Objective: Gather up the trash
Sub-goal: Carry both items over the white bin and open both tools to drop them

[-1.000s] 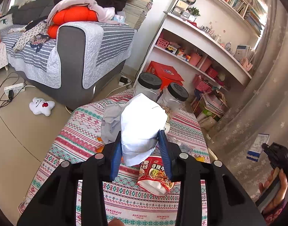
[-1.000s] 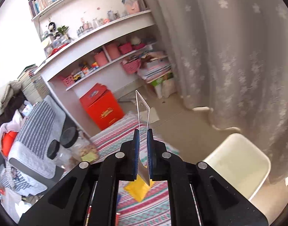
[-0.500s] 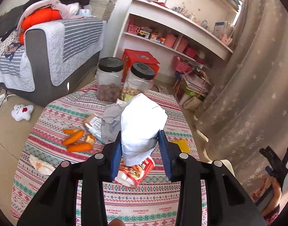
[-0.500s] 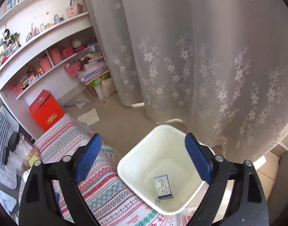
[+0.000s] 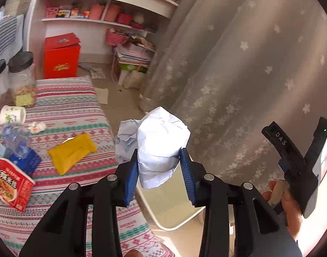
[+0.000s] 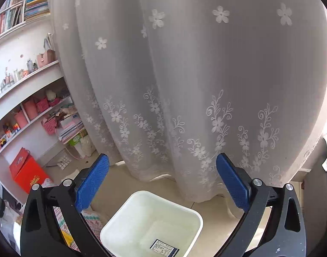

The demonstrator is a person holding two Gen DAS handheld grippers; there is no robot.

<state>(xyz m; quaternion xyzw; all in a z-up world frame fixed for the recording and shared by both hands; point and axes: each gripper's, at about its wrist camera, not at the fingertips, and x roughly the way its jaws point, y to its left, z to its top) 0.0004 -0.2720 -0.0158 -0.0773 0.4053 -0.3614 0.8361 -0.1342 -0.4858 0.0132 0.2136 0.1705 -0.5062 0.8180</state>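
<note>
My left gripper point(image 5: 160, 167) is shut on a crumpled white paper wad point(image 5: 161, 143), held off the table's right edge above the white trash bin point(image 5: 174, 209). My right gripper point(image 6: 163, 180) is open and empty, above the same bin point(image 6: 124, 218), where a small printed wrapper point(image 6: 164, 247) lies on the bottom. On the patterned tablecloth point(image 5: 62, 111) lie a yellow packet point(image 5: 72, 150), a red noodle wrapper point(image 5: 11, 184), a blue wrapper point(image 5: 25, 160), a small white scrap point(image 5: 37, 126) and a tipped white cup point(image 5: 12, 115).
A floral lace curtain point(image 6: 184, 75) hangs right behind the bin. Two black-lidded jars point(image 5: 20, 75) stand at the table's far end. A red box point(image 5: 60, 57) and cluttered white shelves point(image 5: 99, 17) are beyond. The right gripper's body and the hand holding it point(image 5: 291, 171) show at the right.
My left gripper has swung right with the paper wad, from over the table to over the bin. My right gripper opened and dropped its flat wrapper into the bin.
</note>
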